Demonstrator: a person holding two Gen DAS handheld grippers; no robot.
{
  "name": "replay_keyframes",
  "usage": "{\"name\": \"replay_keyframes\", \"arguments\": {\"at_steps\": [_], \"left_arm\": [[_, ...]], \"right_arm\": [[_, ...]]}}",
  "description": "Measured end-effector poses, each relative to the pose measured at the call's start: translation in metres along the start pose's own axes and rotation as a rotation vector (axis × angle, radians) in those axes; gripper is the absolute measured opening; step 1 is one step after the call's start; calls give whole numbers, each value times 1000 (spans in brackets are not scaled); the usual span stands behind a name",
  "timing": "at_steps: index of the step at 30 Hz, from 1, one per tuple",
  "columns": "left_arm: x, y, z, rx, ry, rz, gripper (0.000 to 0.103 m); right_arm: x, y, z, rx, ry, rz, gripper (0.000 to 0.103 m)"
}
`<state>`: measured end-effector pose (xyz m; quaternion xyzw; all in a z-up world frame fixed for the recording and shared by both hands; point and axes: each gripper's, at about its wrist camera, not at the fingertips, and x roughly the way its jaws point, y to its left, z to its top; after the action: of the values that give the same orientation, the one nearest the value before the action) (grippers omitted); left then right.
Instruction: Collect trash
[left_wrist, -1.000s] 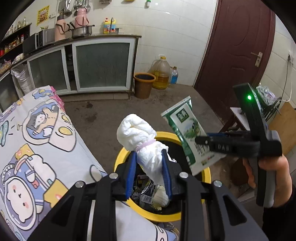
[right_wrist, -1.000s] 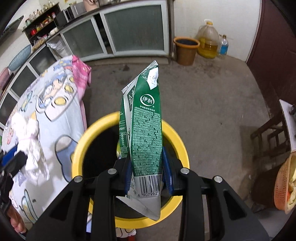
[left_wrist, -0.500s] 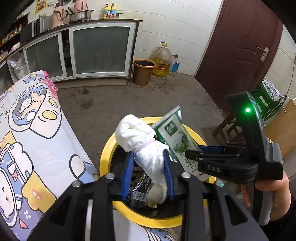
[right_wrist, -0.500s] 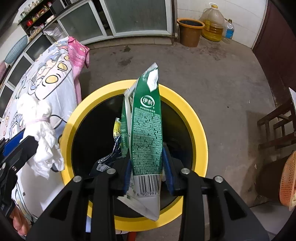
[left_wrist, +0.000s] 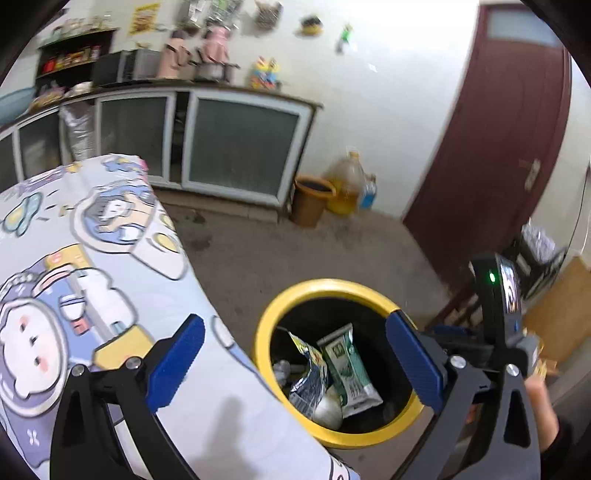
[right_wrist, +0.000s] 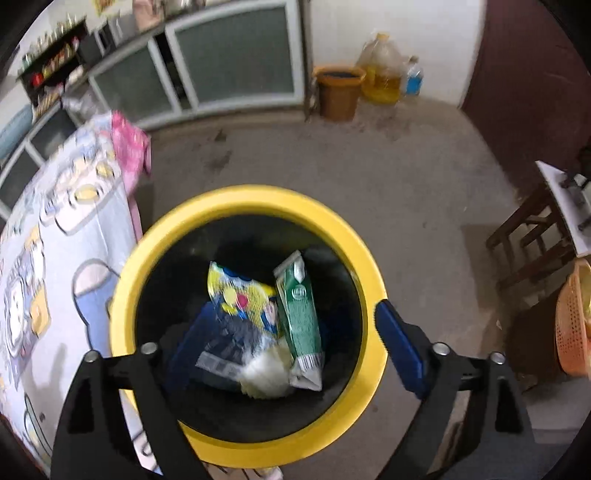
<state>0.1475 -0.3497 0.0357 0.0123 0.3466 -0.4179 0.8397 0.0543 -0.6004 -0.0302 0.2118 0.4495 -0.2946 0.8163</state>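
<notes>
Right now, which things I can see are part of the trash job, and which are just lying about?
Job:
- yellow bin
- green carton in it
- yellow wrapper in it
- white wad in it
- left gripper, open, empty
- right gripper, open, empty

Lying about:
- brown bucket
- oil jug
- blue bottle
- stool
- orange basket

Left gripper (left_wrist: 295, 365): black angular frame, silver screw heads at the pivots, ribbed blue pads (left_wrist: 173, 363) on both fingers. Right gripper (right_wrist: 291, 349): same black frame, silver screws and blue pads; seen from the left wrist, its upright black housing carries a lit green lamp. The hand (left_wrist: 543, 406) behind it appears to wear a dark sleeve, though blur limits certainty.
</notes>
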Motion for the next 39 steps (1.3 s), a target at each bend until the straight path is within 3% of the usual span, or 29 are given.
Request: {"name": "replay_keyframes", "arguments": {"at_steps": [1,4,10,13,15,17,24,28,33,39], "left_arm": [[-9,6,-1,-12,-17,3,95],[-36,20,-7,-13,-37,59,95],[-111,46,-25,25,-194,215,95],[-154,59,-35,-4,-264,311,95],[-185,67,-46,-19,-323,384,95],[-210,73,-55,-37,-352,431,95],[-280,85,-109,-90,-443,595,95],[-300,97,-140,-128,-402,666,95],[-310,102,-171,-119,-347,763,95],[-306,104,-190,-178,-299,766,95]], "right_arm": [[-10,3,-5,16,-54,-4,94],[-40,15,-17,7,-201,-48,95],[-111,58,-57,-63,-523,-121,95],[-152,82,-84,-91,-671,-59,95],[-171,99,-98,-103,-715,-44,95],[-190,114,-115,-115,-767,30,95],[-215,150,-165,-134,-807,154,95],[-219,166,-192,-162,-776,216,95],[-220,182,-230,-197,-797,201,95],[-216,199,-254,-259,-802,182,95]]}}
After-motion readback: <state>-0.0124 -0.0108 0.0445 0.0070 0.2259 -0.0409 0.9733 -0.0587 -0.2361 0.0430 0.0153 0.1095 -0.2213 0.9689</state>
